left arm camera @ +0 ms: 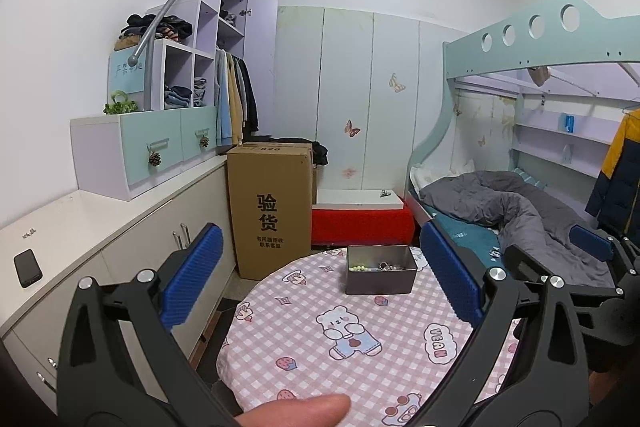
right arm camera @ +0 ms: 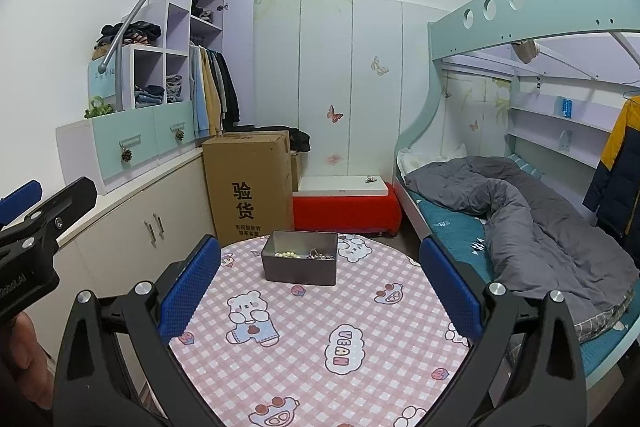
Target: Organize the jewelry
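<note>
Both grippers' blue fingers (left arm camera: 450, 269) spread wide, empty, above checked tablecloth (left arm camera: 360, 359), jewelry tin (left arm camera: 380, 273) beyond.

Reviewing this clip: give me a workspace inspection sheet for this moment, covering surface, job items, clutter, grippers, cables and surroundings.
Surface: round table under a pink checked cartoon cloth, mostly bare.
Job's things: open grey metal tin at the table's far side; pale beads and a tangle of metal jewelry lie inside.
Clutter: nothing seen on the table besides the tin.
Grippers: left gripper open, empty; right gripper open, empty; both held back from the tin.
Cables: nothing seen.
Surroundings: cardboard box, red bench, bunk bed with grey duvet, dark phone on the side counter.
</note>
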A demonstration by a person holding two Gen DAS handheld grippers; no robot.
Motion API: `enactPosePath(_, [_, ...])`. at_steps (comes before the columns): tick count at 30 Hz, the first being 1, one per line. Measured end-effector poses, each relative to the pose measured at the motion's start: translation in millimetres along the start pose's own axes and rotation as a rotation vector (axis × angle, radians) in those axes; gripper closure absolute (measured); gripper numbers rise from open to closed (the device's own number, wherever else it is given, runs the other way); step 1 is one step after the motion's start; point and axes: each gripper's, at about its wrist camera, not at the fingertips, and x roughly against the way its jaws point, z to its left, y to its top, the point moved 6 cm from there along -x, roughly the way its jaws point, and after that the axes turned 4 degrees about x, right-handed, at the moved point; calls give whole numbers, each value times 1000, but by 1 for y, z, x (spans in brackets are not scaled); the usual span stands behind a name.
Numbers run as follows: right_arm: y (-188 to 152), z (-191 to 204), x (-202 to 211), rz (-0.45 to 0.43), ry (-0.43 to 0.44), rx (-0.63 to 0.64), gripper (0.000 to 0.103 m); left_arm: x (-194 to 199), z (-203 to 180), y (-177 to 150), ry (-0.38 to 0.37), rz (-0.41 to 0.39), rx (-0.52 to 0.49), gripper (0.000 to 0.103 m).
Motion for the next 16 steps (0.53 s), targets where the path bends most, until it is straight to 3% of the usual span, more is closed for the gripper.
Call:
enactPosePath(5, [1,0,2,-9,3,-7,7,4,3,0,-36,-9,30,6])
enactPosePath(16, [6,2,9,-33,3,-4,7,1,9,-3,-6,11,55,6])
